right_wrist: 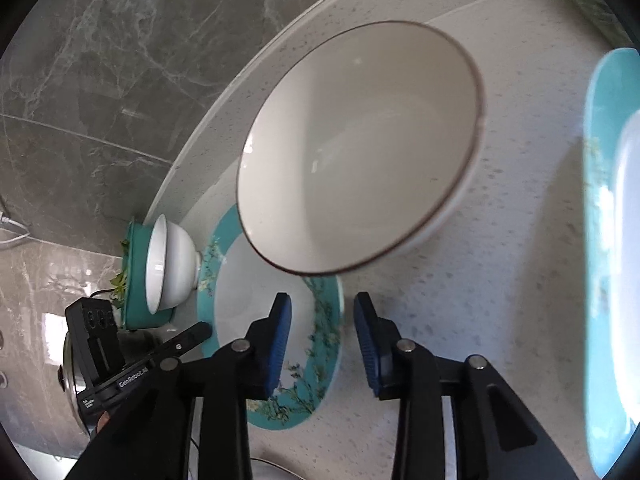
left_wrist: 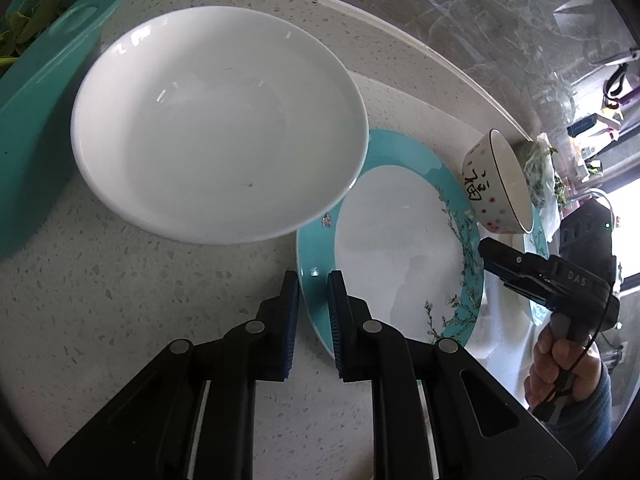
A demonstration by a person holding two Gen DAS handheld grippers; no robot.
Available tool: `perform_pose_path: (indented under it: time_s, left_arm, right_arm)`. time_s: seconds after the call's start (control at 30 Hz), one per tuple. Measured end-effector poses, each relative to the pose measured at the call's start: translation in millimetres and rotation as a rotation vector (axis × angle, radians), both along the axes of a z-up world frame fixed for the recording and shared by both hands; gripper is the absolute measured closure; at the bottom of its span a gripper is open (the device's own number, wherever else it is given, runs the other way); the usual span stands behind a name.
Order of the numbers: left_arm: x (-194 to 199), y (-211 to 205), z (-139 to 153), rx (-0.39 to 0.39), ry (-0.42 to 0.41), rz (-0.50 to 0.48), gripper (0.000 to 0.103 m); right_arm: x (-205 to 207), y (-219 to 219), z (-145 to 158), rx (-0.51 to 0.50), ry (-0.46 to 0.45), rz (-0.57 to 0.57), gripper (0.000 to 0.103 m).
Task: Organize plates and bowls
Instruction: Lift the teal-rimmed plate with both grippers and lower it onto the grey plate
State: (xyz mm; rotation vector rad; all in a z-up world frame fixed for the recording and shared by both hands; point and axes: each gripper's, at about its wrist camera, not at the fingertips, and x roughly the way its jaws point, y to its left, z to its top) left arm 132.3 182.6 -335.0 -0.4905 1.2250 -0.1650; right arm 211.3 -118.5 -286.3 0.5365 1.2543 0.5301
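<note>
In the left wrist view a plain white bowl (left_wrist: pixel 216 120) stands on the speckled counter (left_wrist: pixel 100 280). Right of it lies a teal-rimmed floral plate (left_wrist: pixel 400 248), and past that a small patterned bowl (left_wrist: pixel 496 184) with a dark rim. My left gripper (left_wrist: pixel 313 280) is nearly shut and empty, its pads (left_wrist: pixel 292 304) at the plate's near rim. My right gripper (right_wrist: pixel 322 308) is open and empty, just short of the patterned bowl (right_wrist: pixel 360 148). The right wrist view also shows the floral plate (right_wrist: pixel 276 320), the white bowl (right_wrist: pixel 168 264) and a second teal plate (right_wrist: pixel 608 240) at the right edge.
A teal tray (left_wrist: pixel 36 92) with green vegetables sits at the far left of the left wrist view. A grey marble wall (right_wrist: pixel 100 60) backs the counter. The right gripper's body and the hand holding it (left_wrist: pixel 560 288) are at the right. Bagged greens (left_wrist: pixel 540 168) lie behind the patterned bowl.
</note>
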Motion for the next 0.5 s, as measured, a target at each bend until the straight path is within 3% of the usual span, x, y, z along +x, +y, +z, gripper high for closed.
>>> perform_pose_path:
  time_s: [0.17,0.27,0.4,0.5]
  left_arm:
    - [3,1,0,0.006,-0.003,0.001,0.089]
    - [2,3,1,0.014,-0.007,-0.003,0.09]
    - [2,-10,6,0.105,-0.012,-0.041,0.089]
    - [-2,-11,6,0.103,-0.024,-0.035,0.09]
  right_arm:
    - [7,4,-3,0.024,0.015,0.018,0.07]
    - [8,3,-4,-0.018,0.017,0.019,0.09]
    - [4,7,-2,-0.072,-0.012,0.041,0.091]
    - [1,8,0,-0.097,-0.032,0.036,0.091]
